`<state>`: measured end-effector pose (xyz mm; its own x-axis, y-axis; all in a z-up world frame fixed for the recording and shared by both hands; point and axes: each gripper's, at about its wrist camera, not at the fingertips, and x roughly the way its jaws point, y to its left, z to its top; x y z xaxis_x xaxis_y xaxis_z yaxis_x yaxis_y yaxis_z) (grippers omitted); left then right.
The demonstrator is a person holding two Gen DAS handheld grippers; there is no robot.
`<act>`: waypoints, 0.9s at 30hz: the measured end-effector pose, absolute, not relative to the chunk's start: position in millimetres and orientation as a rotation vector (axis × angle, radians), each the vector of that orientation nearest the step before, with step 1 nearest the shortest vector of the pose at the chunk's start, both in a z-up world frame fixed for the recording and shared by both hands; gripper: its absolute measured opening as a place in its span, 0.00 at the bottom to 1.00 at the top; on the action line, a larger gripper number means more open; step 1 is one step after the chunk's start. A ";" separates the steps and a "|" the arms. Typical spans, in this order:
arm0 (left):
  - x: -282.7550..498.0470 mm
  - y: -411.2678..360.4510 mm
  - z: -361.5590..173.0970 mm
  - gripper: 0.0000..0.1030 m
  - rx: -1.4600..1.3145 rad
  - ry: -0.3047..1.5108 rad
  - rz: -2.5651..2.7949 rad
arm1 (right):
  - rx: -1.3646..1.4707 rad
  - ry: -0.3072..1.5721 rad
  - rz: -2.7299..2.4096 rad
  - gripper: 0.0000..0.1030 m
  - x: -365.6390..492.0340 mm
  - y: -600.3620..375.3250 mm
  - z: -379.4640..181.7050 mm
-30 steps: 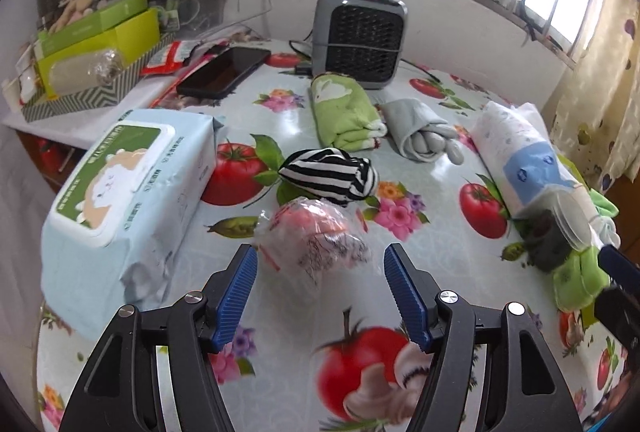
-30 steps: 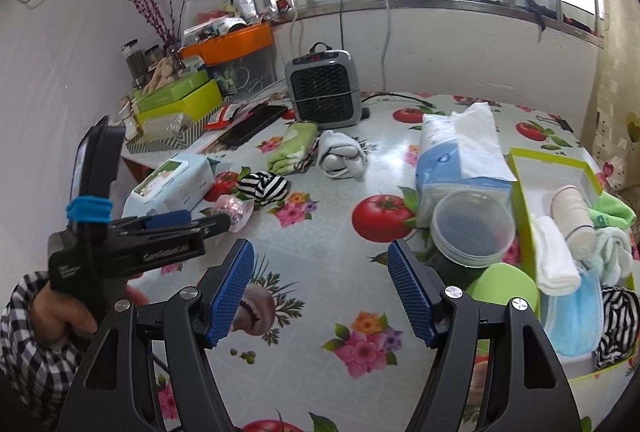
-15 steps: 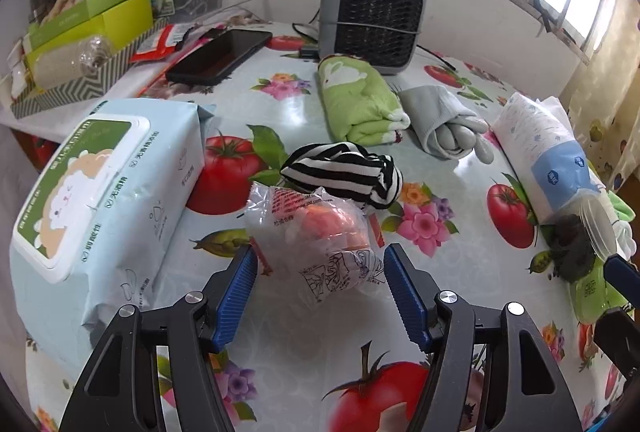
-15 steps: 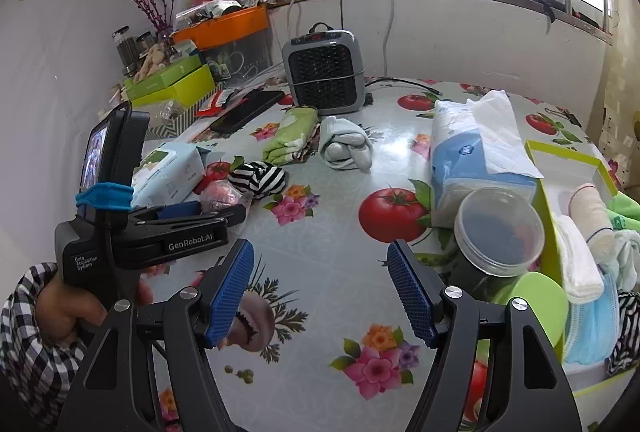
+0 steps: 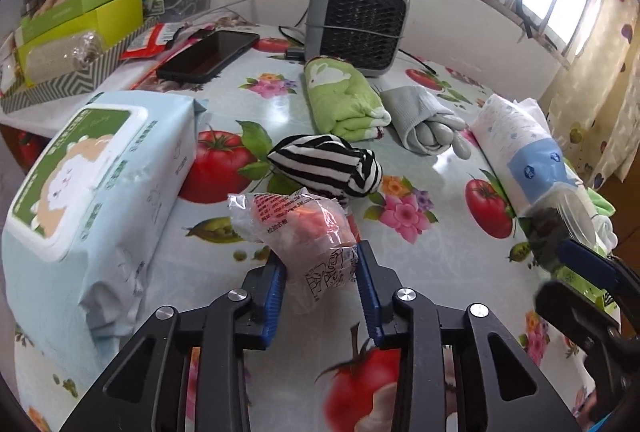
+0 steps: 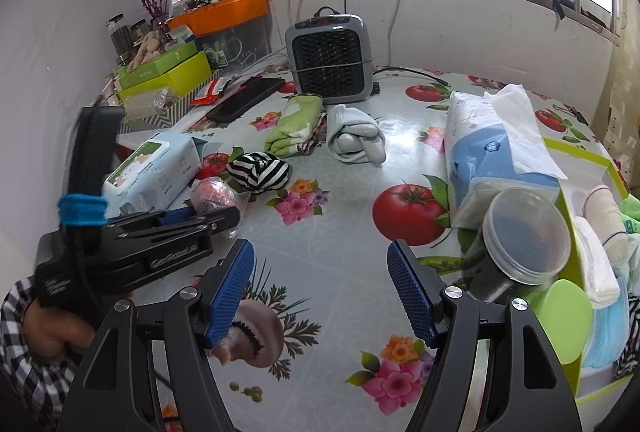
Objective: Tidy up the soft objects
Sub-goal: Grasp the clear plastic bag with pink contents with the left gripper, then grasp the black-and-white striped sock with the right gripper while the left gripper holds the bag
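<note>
The plastic-wrapped pink sponge (image 5: 298, 232) lies near the bench's (image 5: 420, 192) left edge, beside the wet-wipes pack (image 5: 96, 184). The left tool (image 5: 320, 272) is closing on it, pads touching the wrapper, likely to lift it. The right tool (image 6: 320, 292) hangs spread and empty, near the yellow-green box (image 6: 580, 156).

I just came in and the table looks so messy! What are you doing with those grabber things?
A person is tidying soft things with two hand-held grippers. The left hand-held gripper is closing its jaws on a pink thing in a clear plastic bag, which sits between them on the table. The right hand-held gripper is open and holds nothing. A striped sock ball, a green towel and grey gloves lie on the table, while other soft things already sit in the yellow-green box.
</note>
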<state>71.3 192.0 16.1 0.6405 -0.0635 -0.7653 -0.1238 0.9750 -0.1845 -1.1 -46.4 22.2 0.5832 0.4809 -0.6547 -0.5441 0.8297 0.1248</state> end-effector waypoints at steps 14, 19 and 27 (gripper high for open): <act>18.3 197.5 15.7 0.29 -0.242 0.870 0.002 | -0.124 0.752 0.634 0.68 24.1 -0.2 16.5; 11.2 203.3 11.0 0.29 -0.240 0.869 0.002 | -0.165 0.724 0.671 0.68 32.2 26.6 17.3; 8.9 207.9 10.4 0.30 -0.251 0.855 -0.005 | -0.214 0.725 0.699 0.68 52.5 55.7 7.1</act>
<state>8.9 207.9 10.4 0.6577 -0.1043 -0.7460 -0.0963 0.9706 -0.2206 52.5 55.7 7.1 0.5361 0.5104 -0.6724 -0.6526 0.7558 0.0533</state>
